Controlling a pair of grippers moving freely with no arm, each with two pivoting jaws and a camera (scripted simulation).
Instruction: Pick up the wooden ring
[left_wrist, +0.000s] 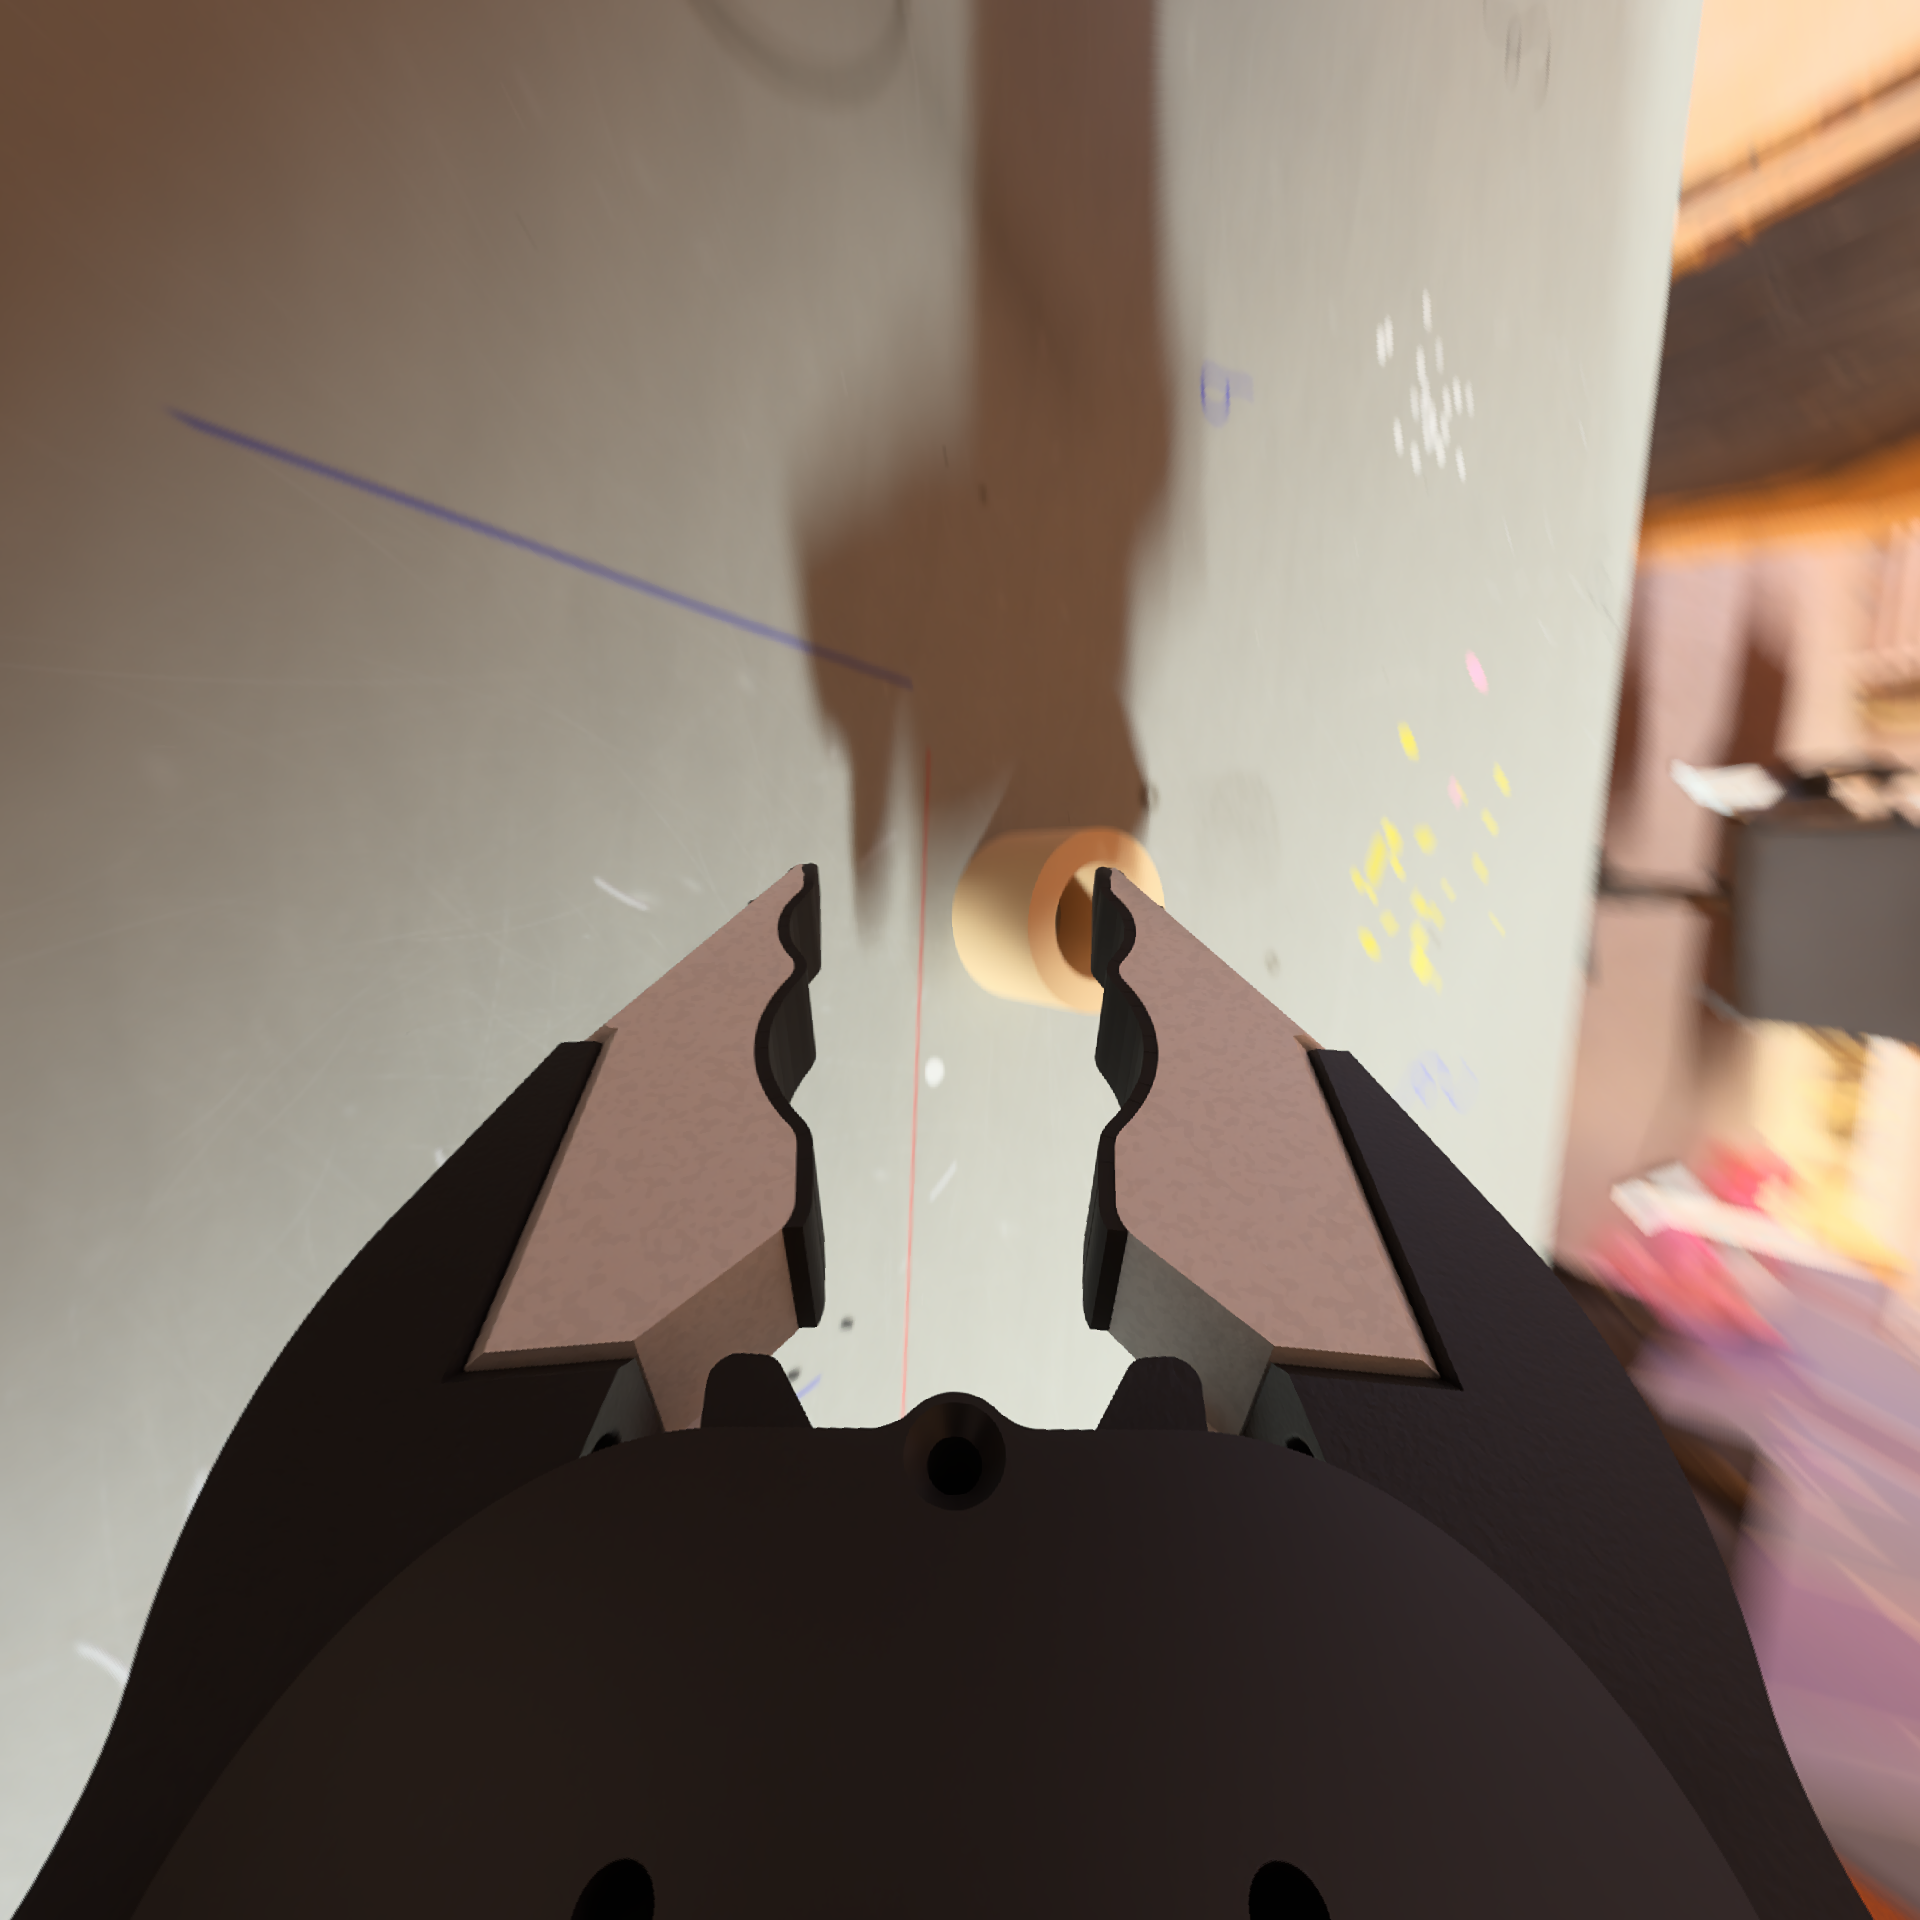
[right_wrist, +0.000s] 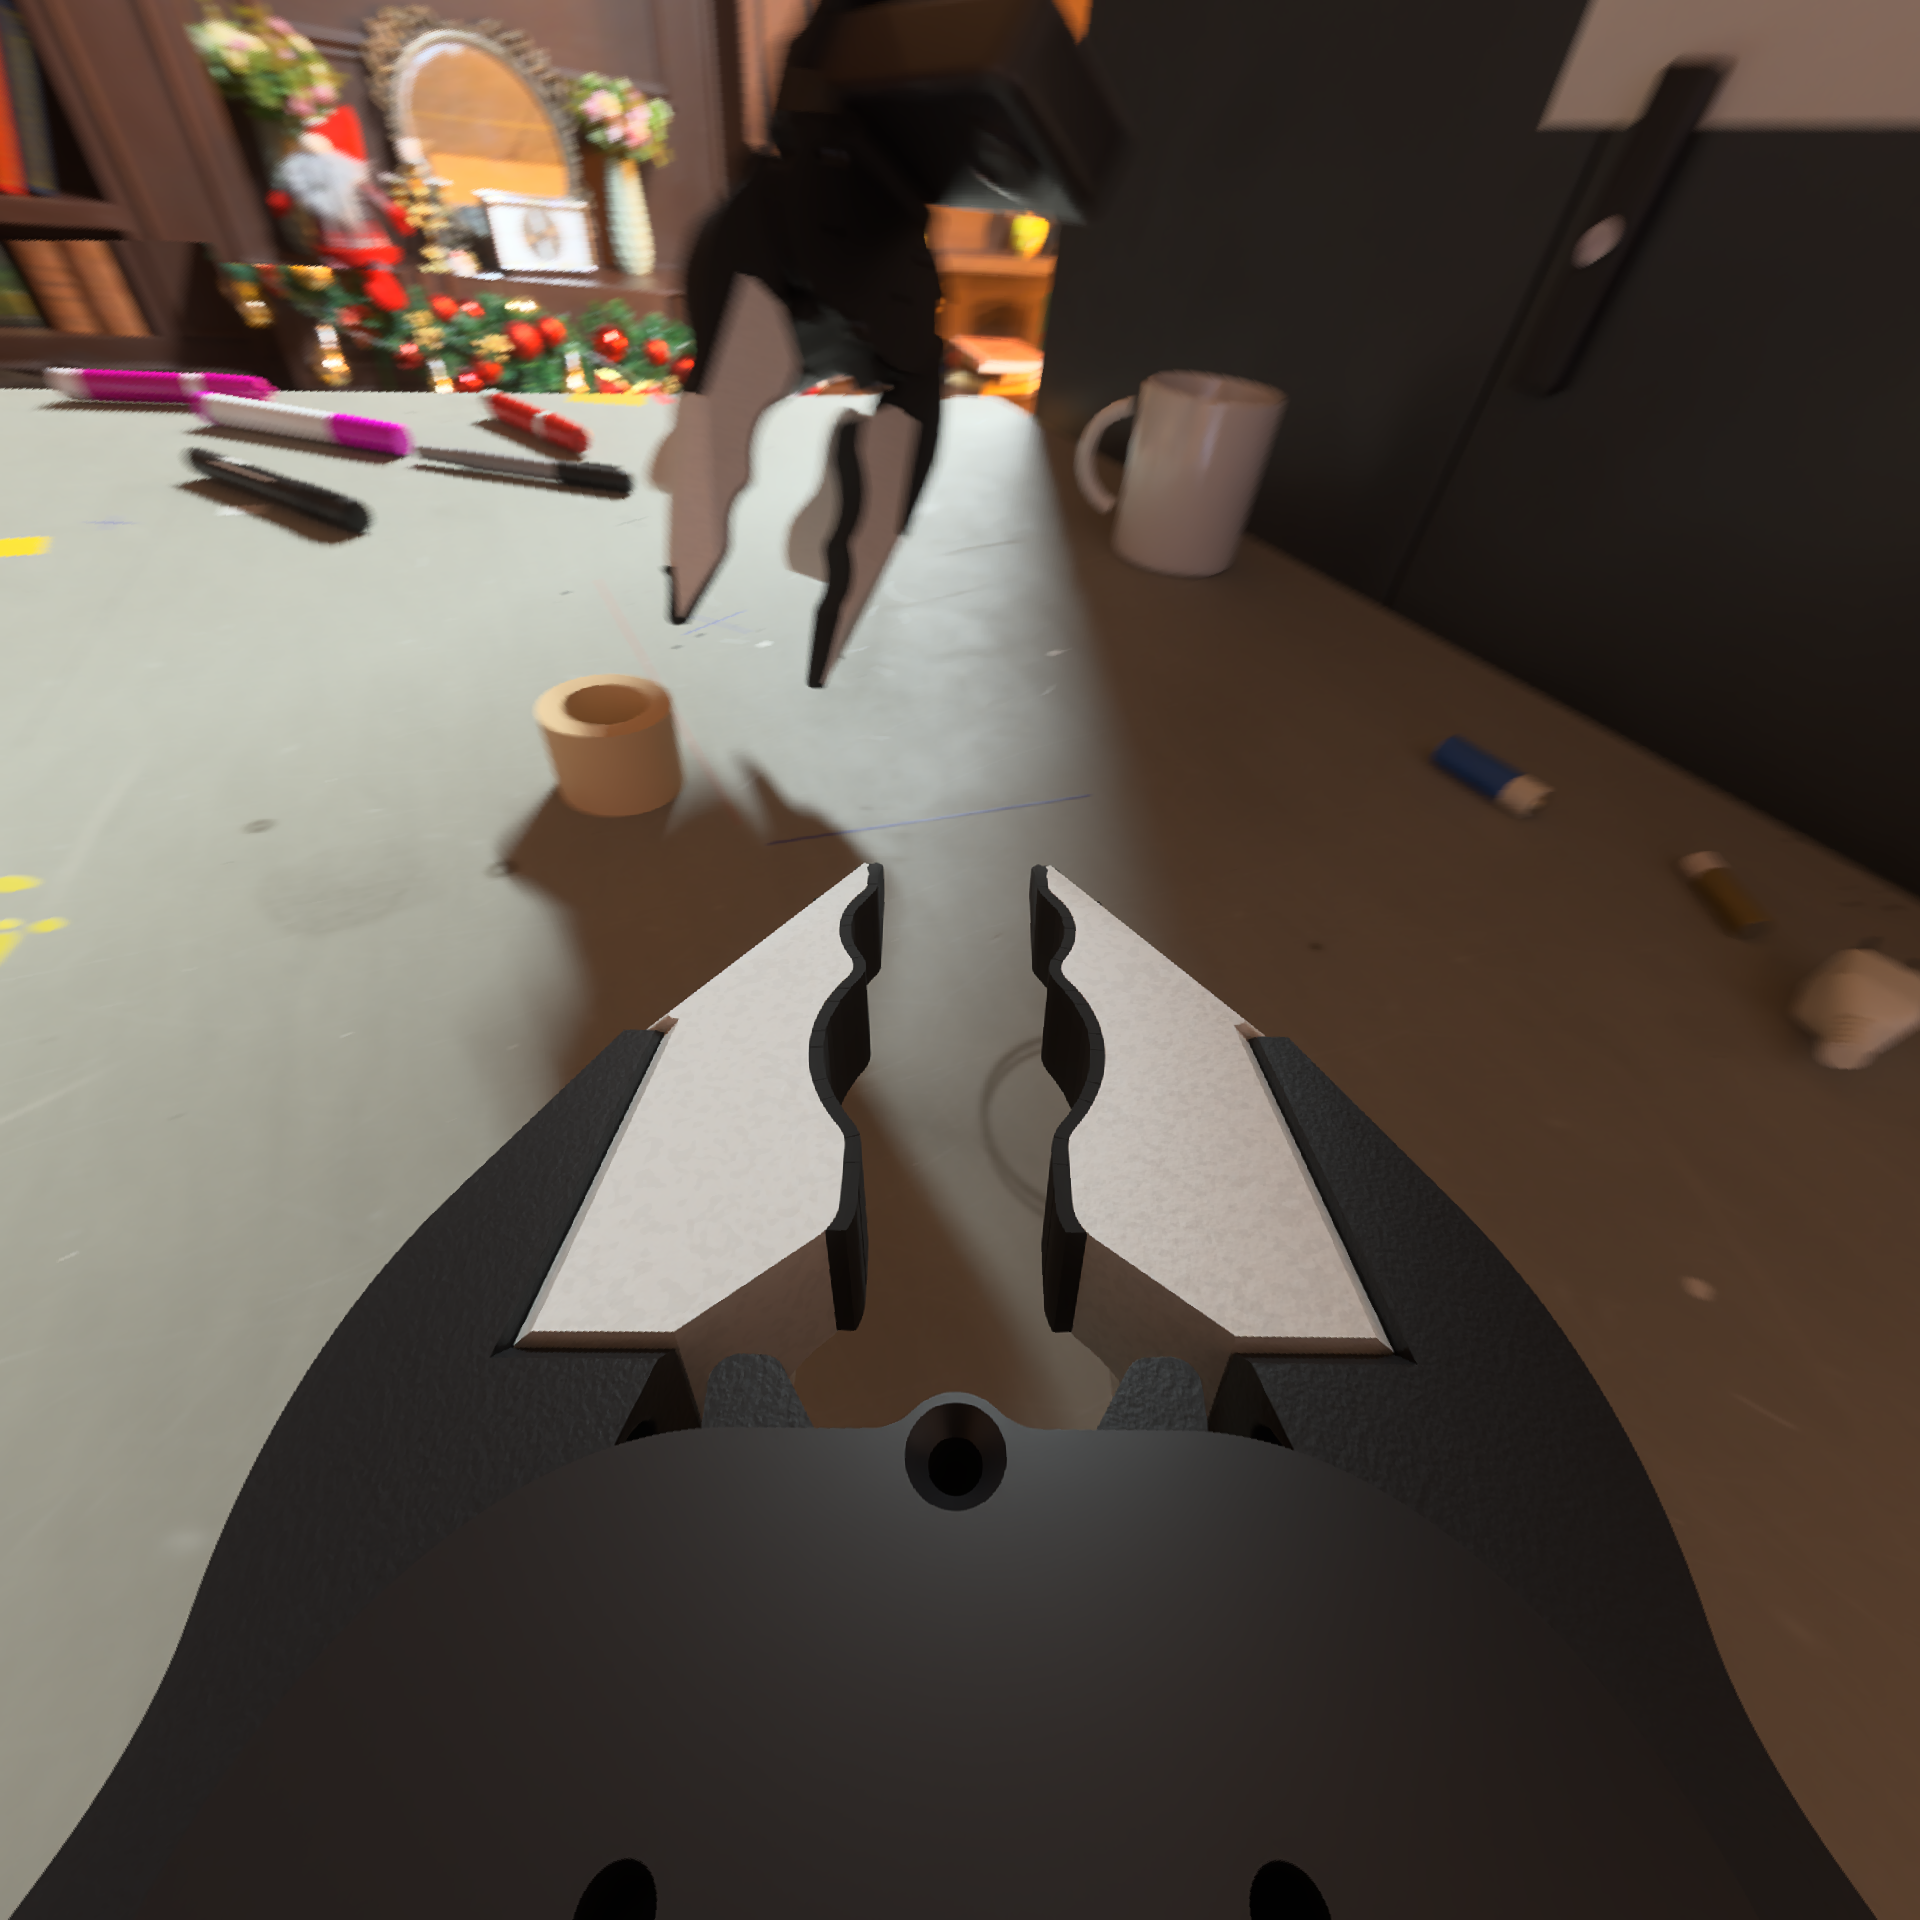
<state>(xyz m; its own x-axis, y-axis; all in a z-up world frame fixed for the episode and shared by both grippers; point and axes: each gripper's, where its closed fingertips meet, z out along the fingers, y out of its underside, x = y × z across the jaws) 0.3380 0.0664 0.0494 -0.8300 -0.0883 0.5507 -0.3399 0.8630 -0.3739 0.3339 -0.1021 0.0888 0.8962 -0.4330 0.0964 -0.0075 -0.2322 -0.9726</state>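
Both sets of fingers are hanging spread apart and gripping nothing, so I am judging the pickup barely begun. I am hovering the left gripper (right_wrist: 748, 649) above the wooden ring (right_wrist: 611, 744), which is sitting upright on the surface (right_wrist: 312, 1039), untouched, while the right gripper (right_wrist: 956, 878) is idling nearby.

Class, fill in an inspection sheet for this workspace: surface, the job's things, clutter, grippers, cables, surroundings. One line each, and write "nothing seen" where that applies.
Surface: pale table, scuffed, with paint specks and thin drawn lines.
Job's things: wooden ring standing on the table, hole upward, untouched.
Clutter: markers, white mug, blue-and-white small object, two more small items at the right edge.
Grippers: left gripper open, hanging above the table beside the ring; right gripper open, empty, farther back.
Cables: nothing seen.
Surroundings: decorated shelf with a mirror, dark wall to the right.
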